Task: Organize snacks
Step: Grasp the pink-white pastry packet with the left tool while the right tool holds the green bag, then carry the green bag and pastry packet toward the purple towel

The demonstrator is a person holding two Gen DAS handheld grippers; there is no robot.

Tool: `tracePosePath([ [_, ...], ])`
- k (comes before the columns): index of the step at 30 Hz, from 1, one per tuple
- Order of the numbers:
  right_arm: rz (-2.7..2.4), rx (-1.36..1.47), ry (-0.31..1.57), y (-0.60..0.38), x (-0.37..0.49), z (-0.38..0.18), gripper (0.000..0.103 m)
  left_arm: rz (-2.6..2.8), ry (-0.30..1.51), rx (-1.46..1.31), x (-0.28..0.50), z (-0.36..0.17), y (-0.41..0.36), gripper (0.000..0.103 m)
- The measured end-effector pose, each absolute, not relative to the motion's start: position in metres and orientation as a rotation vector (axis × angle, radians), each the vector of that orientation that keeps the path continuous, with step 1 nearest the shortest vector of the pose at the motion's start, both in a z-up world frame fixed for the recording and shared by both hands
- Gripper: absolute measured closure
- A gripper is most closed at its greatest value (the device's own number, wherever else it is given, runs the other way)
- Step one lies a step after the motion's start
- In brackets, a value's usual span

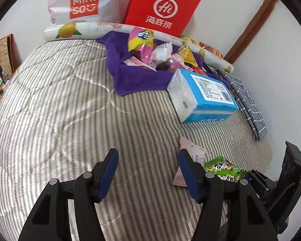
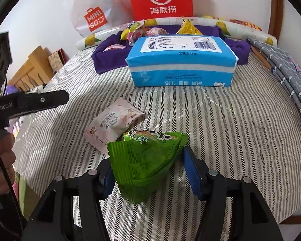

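A green snack packet [image 2: 146, 160] lies between the open jaws of my right gripper [image 2: 150, 166] on the striped bedcover; there is a gap to the right finger. It also shows in the left wrist view [image 1: 224, 169]. A pale pink snack packet [image 2: 112, 124] lies just beyond it to the left, also seen in the left wrist view [image 1: 192, 154]. My left gripper [image 1: 148, 170] is open and empty over the cover. A purple cloth [image 1: 134, 76] at the back holds several snack packets [image 1: 150, 48].
A blue tissue pack [image 2: 182, 60] lies in front of the purple cloth. A red paper bag [image 1: 162, 6] and a white Miniso bag [image 1: 82, 4] stand against the wall behind a fruit-print roll [image 1: 74, 31]. A grey checked cloth [image 2: 287, 76] lies at the right.
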State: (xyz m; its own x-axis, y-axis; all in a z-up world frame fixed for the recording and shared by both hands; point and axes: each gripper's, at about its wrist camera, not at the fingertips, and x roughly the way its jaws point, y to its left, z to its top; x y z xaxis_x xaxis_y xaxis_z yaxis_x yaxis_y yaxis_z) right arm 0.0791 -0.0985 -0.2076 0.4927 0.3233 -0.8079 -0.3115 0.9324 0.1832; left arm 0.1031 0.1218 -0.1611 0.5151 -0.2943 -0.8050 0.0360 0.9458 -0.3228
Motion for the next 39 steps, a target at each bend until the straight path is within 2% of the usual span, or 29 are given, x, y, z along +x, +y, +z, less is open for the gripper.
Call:
tracePosePath([
  [9,0.403,-0.033,0.951,-0.097,0.069,-0.209,0.042,-0.234,1.029,-0.239,0.104,-0.164,0.098,0.043],
  [16,0.404,-0.013,0.925,-0.108,0.069,-0.205,0.053,-0.247,1.037,-0.21,0.103,-0.165,0.088,0.043],
  [22,0.353,0.018,0.855,-0.141,0.079,-0.188,0.053,-0.281,1.066,-0.186,0.108,-0.174,0.067,0.043],
  [32,0.229,0.073,0.823,-0.2,0.118,-0.194,0.053,-0.256,1.066,-0.028,0.109,-0.186,0.025,0.044],
  [33,0.222,0.07,0.818,-0.204,0.121,-0.195,0.053,-0.241,1.054,-0.01,0.108,-0.186,0.022,0.044],
  [36,0.199,0.047,0.8,-0.209,0.129,-0.194,0.053,-0.181,1.015,0.08,0.103,-0.188,0.015,0.06],
  [39,0.187,0.024,0.792,-0.21,0.135,-0.195,0.053,-0.186,0.998,0.081,0.102,-0.185,0.017,0.065],
])
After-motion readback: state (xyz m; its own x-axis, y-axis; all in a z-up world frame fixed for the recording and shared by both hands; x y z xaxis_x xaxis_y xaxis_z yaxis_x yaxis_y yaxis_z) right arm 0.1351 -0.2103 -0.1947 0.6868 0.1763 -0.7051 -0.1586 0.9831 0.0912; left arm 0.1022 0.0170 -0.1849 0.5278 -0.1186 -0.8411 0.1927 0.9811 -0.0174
